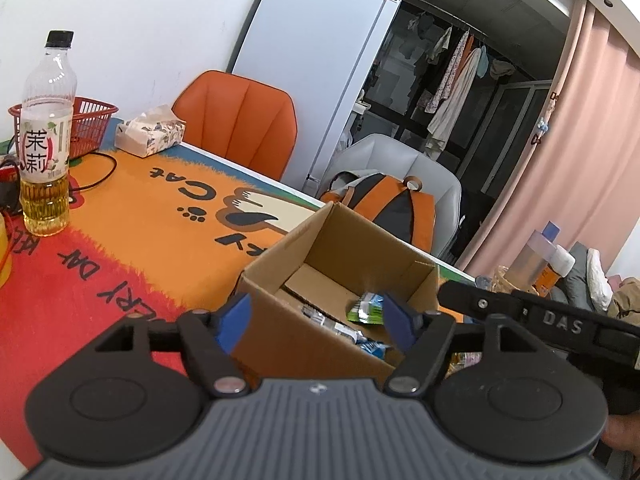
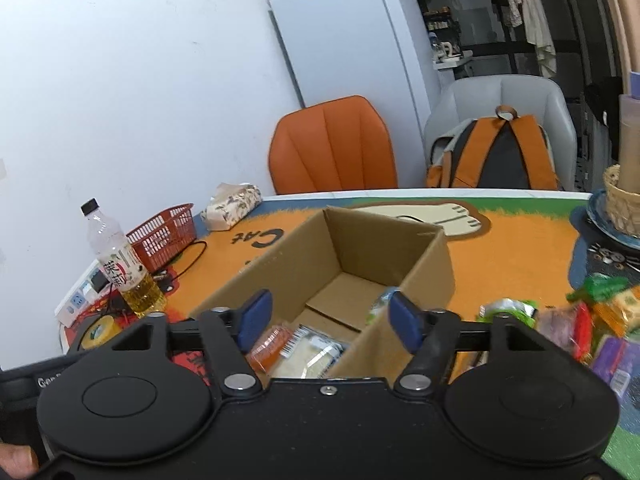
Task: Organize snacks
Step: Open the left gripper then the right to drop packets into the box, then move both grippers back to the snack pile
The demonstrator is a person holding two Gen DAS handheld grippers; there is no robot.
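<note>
Left view: left gripper (image 1: 316, 322) gapes wide, empty, over the box (image 1: 280, 268); a green packet (image 1: 366, 308) lies inside.
Right view: right gripper (image 2: 330, 320) wide, empty, above box; loose snacks (image 2: 592, 320) wait beside.
Risk: grippers crowd the box, could collide or knock it.

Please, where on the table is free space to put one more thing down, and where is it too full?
Free: the orange mat between the cardboard box and the wicker basket, and the stretch between the tea bottle, the tissue pack and the box. Crowded: the loose snack pile right of the box, and the cables by the red basket.
</note>
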